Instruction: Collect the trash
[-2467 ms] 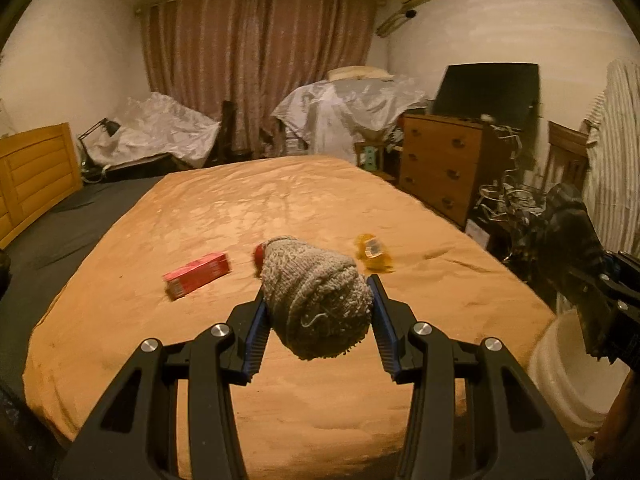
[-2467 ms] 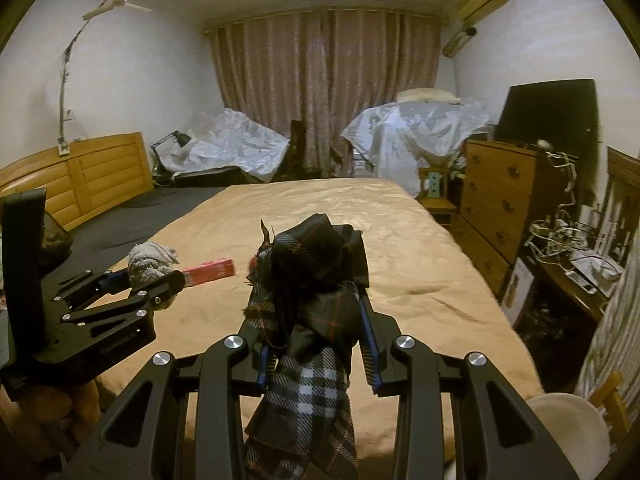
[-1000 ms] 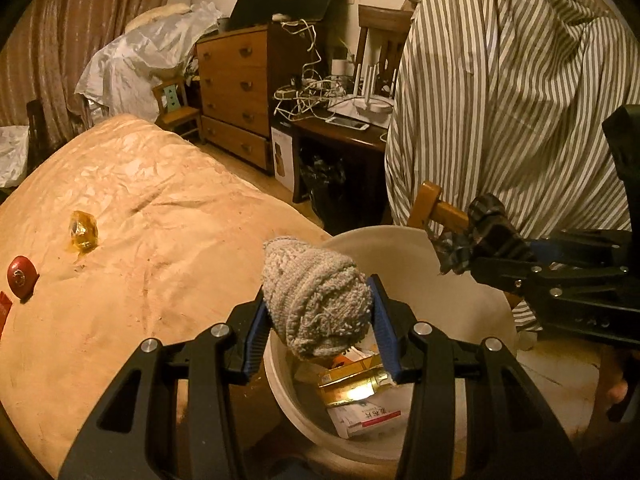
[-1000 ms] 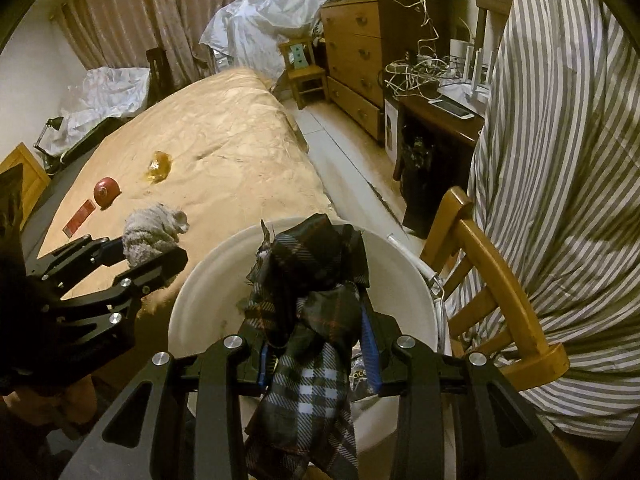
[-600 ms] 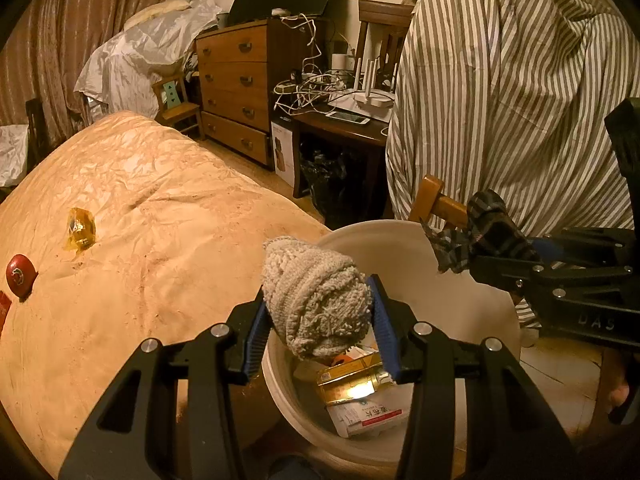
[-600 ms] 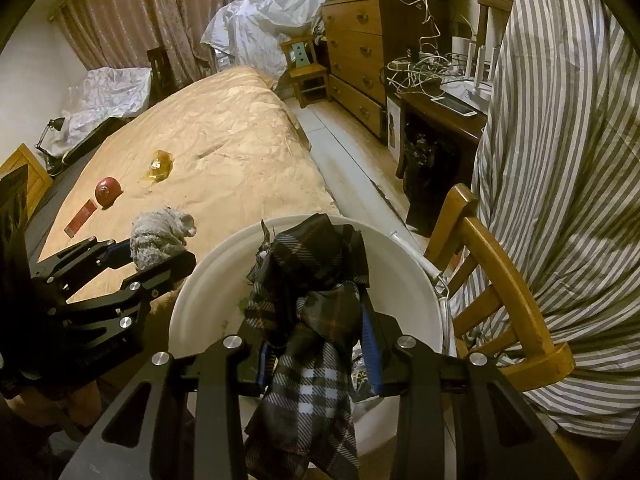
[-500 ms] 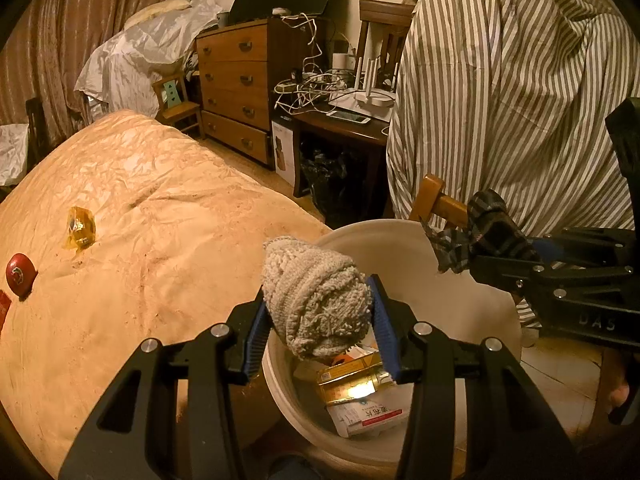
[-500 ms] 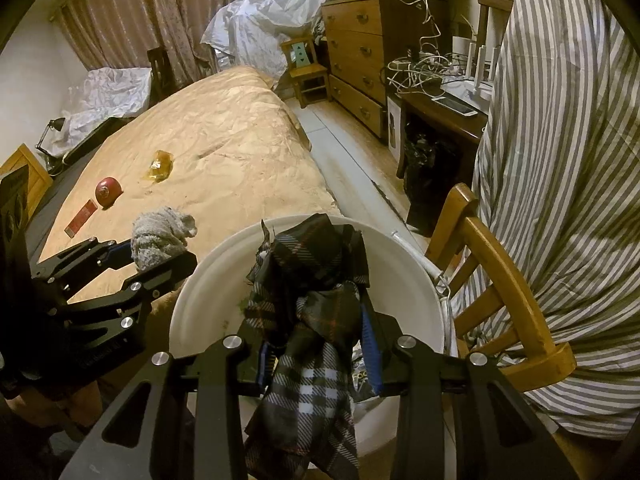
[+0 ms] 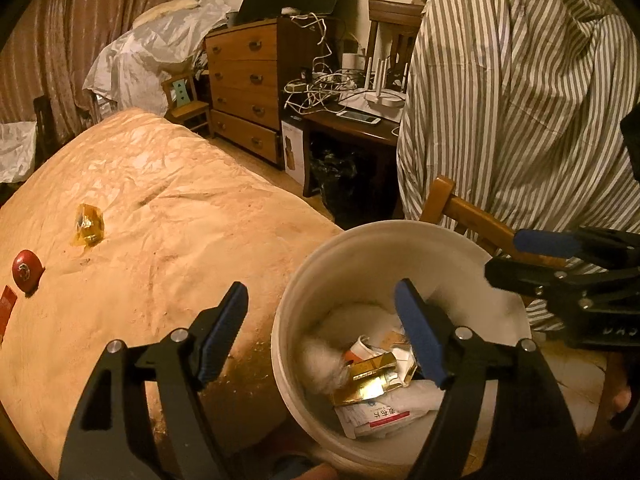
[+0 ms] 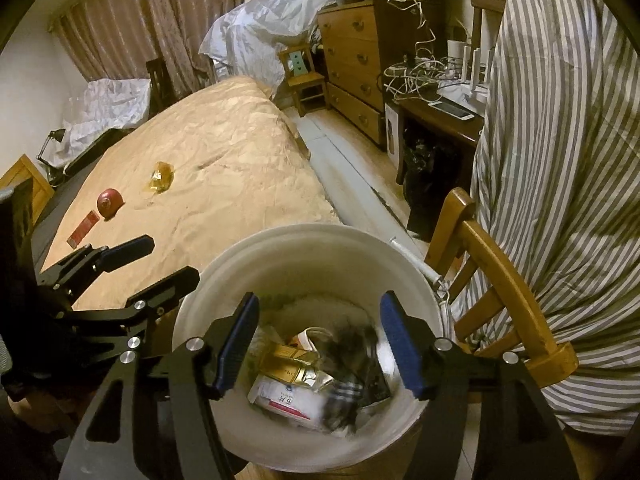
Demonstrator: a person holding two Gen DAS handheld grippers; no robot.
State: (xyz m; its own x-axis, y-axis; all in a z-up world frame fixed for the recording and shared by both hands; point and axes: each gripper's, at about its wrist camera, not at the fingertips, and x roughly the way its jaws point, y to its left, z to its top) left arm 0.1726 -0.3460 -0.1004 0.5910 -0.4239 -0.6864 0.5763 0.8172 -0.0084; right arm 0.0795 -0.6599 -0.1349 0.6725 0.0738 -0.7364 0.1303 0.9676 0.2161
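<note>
Bucket is the landmark here: a white pail on the floor, tight against the foot corner of the bed, mouth straight up so stuff can just be dropped in. Both grippers hang right over that mouth, which looks like the reason they're parked there. The left gripper is spread wide with nothing between its blue pads, and the right gripper is spread and empty too.

Inside the bucket sit a pale woolly lump, a blurry plaid cloth, a gold packet and a white carton with a red stripe lying flat, long side across the bottom.

Up the bed from the bucket: a yellow wrapper, a red round thing and a red box, long axis slanting away from the bucket. Probably next.
</note>
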